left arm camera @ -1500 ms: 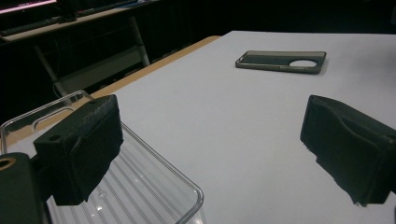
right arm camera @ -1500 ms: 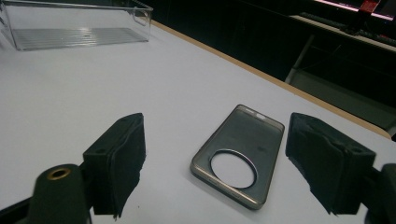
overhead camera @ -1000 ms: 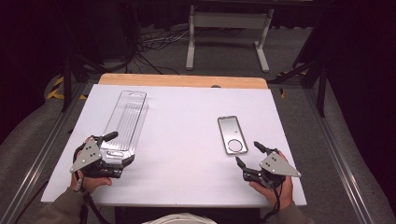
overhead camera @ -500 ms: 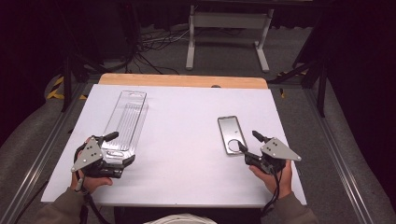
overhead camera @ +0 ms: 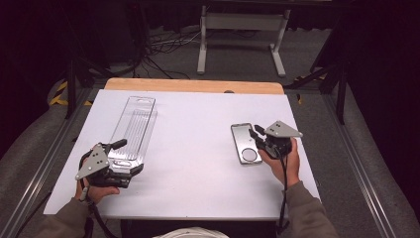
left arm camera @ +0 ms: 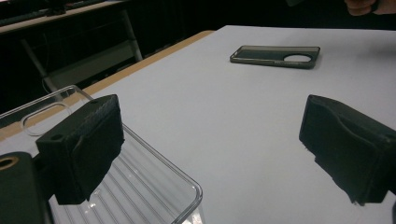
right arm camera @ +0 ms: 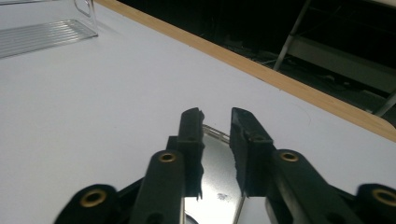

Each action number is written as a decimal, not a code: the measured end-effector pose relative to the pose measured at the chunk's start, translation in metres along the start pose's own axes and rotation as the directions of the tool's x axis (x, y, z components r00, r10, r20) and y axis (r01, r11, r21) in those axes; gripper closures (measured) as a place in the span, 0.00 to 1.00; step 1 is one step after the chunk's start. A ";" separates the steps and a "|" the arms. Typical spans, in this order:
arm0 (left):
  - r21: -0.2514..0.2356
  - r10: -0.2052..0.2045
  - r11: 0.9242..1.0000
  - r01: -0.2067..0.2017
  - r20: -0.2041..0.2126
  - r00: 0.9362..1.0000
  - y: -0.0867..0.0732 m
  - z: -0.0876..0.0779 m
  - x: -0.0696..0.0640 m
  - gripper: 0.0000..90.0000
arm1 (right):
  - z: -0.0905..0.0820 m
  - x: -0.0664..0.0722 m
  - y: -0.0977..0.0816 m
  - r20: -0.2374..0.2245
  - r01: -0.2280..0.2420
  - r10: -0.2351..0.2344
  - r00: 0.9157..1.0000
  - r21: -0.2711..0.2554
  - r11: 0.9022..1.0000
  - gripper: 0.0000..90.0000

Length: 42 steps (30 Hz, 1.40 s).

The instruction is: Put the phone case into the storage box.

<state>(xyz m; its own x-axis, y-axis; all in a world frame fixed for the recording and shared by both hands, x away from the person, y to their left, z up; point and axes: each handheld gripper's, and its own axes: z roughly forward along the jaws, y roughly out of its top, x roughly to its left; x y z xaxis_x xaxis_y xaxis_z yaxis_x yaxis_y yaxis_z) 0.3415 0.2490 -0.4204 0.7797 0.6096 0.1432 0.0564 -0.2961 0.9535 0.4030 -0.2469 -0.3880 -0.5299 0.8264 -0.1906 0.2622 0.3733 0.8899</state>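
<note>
A flat, dark, rectangular phone case with a round camera cut-out (overhead camera: 246, 143) lies on the right part of the white counter (overhead camera: 198, 134), well apart from the long clear plastic tray with a ribbed floor (overhead camera: 132, 130) on the left part. The step in hand is judged to be the taking up of the phone case by the right gripper (overhead camera: 257, 135), which is seen in the high view at the case's right edge, held in the person's right hand (overhead camera: 282, 157).

In the right gripper view the two black fingers (right arm camera: 192, 140) are drawn near to each other, with a narrow gap left between them, and the case's edge (right arm camera: 219, 186) is seen below and between them. These fingers have just been closing. Whether the pads already press on the edge cannot be told; no firm pinch is shown.

The left gripper (overhead camera: 115, 157) is held at the near end of the clear tray, with its fingers (left arm camera: 84, 144) spread wide; one is seen over the tray's corner in the left gripper view, and nothing is pinched.

For the next move, the case's thin rim would have to be seated squarely between the right pads before any lift is made. A shallow grip on so thin an edge is judged likely to slip. The tray could then be steadied by the left gripper if the case is meant for it.
</note>
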 end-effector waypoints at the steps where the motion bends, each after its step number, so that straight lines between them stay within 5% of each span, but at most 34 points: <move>1: -0.001 0.003 1.000 -0.003 0.001 1.000 0.000 0.000 0.000 0.08 | 0.004 -0.002 0.001 0.005 -0.003 0.003 1.000 0.012 1.000 0.88; 4: 0.002 0.007 1.000 -0.007 0.002 1.000 0.001 0.000 0.000 0.08 | 0.015 -0.010 0.003 0.012 -0.020 0.020 1.000 0.037 0.999 1.00; 19: 0.011 0.012 1.000 -0.012 0.013 1.000 0.000 0.003 -0.001 0.08 | 0.058 -0.034 -0.008 0.064 -0.092 0.083 0.995 0.165 0.982 1.00; 35: 0.030 0.013 0.999 -0.014 0.036 0.999 -0.003 0.007 0.001 0.08 | 0.102 -0.054 -0.028 0.108 -0.170 0.142 0.984 0.319 0.932 1.00; 42: 0.030 0.006 1.000 -0.008 0.043 0.999 -0.004 0.007 0.002 0.08 | 0.111 -0.058 -0.028 0.116 -0.190 0.159 0.980 0.339 0.922 1.00</move>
<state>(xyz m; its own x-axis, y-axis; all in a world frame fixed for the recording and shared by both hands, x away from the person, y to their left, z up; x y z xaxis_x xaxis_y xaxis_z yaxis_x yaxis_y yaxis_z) 0.3472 0.2468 -0.4254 0.8060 0.5756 0.1379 0.0687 -0.3224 0.9441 0.5161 -0.2582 -0.4483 -0.3839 0.9186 -0.0932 0.6155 0.3298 0.7158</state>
